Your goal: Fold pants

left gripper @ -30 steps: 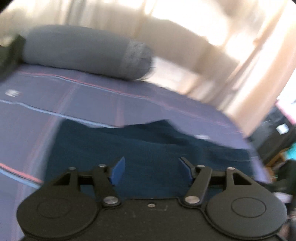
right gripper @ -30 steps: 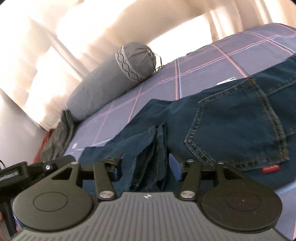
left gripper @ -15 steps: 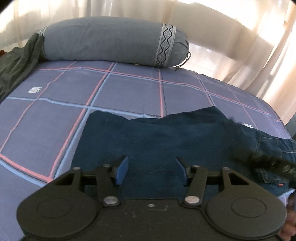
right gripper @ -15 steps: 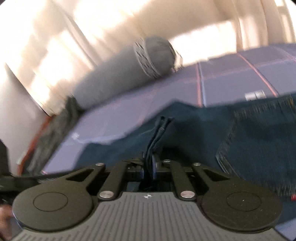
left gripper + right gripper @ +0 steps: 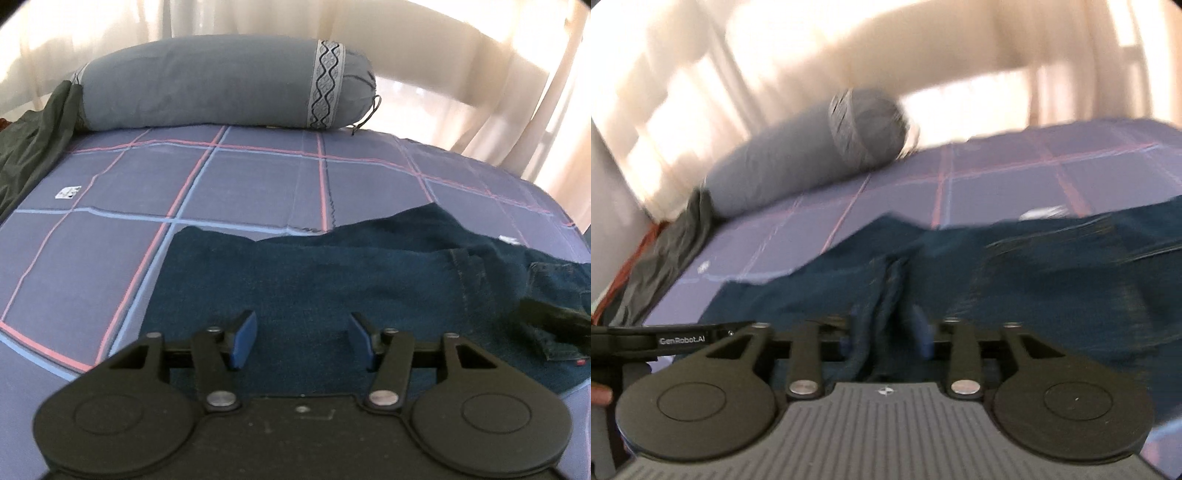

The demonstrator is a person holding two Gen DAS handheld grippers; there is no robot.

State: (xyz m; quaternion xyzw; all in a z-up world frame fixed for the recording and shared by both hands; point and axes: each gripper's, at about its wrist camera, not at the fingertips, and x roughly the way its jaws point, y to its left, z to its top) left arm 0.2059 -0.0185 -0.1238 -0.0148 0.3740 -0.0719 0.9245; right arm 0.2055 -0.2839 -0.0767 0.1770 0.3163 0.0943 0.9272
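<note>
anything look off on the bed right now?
The jeans aren't flat: a bunched ridge of denim stands up between the fingers of the right gripper, whose jaws have just been opening. A dark cloth lies crumpled beside the bolster. No damage shows.

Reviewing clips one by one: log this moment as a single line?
stage: mid-fold | jeans: flat on checked bedsheet | left gripper: open, empty | right gripper: jaws just reopened, denim fold between, unpinched

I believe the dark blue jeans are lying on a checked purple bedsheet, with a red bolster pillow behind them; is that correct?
Not quite: the bolster pillow is grey, not red, as the left wrist view shows. The dark blue jeans do lie on the checked purple bedsheet.
</note>
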